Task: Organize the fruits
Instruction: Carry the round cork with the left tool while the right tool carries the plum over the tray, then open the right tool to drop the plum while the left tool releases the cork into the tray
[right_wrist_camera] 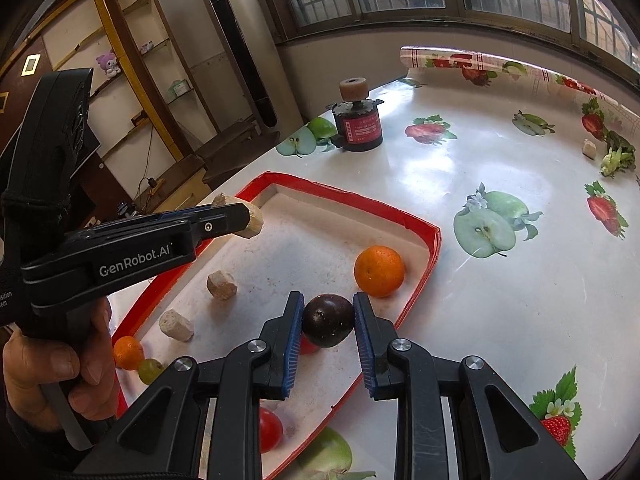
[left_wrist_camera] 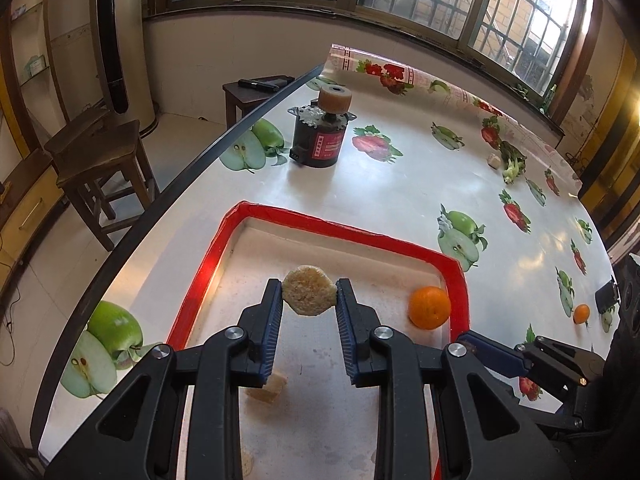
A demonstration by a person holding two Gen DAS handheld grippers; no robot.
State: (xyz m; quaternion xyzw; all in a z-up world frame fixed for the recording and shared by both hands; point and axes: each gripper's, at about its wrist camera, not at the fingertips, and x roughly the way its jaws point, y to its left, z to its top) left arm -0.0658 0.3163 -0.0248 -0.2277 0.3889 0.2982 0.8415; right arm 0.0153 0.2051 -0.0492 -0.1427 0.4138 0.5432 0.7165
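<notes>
**Over the red-rimmed tray, both tongs loaded**

Above the tray (right_wrist_camera: pixel 434 240), near the table's left edge, two items are held at once. The left tongs (left_wrist_camera: pixel 309 294) are closed on a pale, crumbly hexagonal piece (left_wrist_camera: pixel 309 291), which is gripped across its flat sides and hangs over the tray's far half. The right tongs (right_wrist_camera: pixel 328 320) are closed on a dark purple round fruit (right_wrist_camera: pixel 328 320), possibly a passion fruit, held low over the tray's right side just beside a large orange (right_wrist_camera: pixel 379 271).

The step in hand is judged to be placing: both items appear to be brought in for release inside the tray. A bare patch of tray floor is called for under each item, then a gentle opening of the jaws so that the round fruit is not set rolling.

Already in the tray are two more pale hexagonal pieces (right_wrist_camera: pixel 221 285), a small orange (right_wrist_camera: pixel 128 352), a green grape (right_wrist_camera: pixel 150 370) and a red tomato-like fruit (right_wrist_camera: pixel 270 428). The large orange sits close enough to be nudged.

Outside the tray, another small orange (left_wrist_camera: pixel 581 313) lies near the table's right edge. A small motor (right_wrist_camera: pixel 358 126), a leafy vegetable sprig (right_wrist_camera: pixel 618 156) and a loose pale piece (right_wrist_camera: pixel 589 148) stand well apart at the far side.
</notes>
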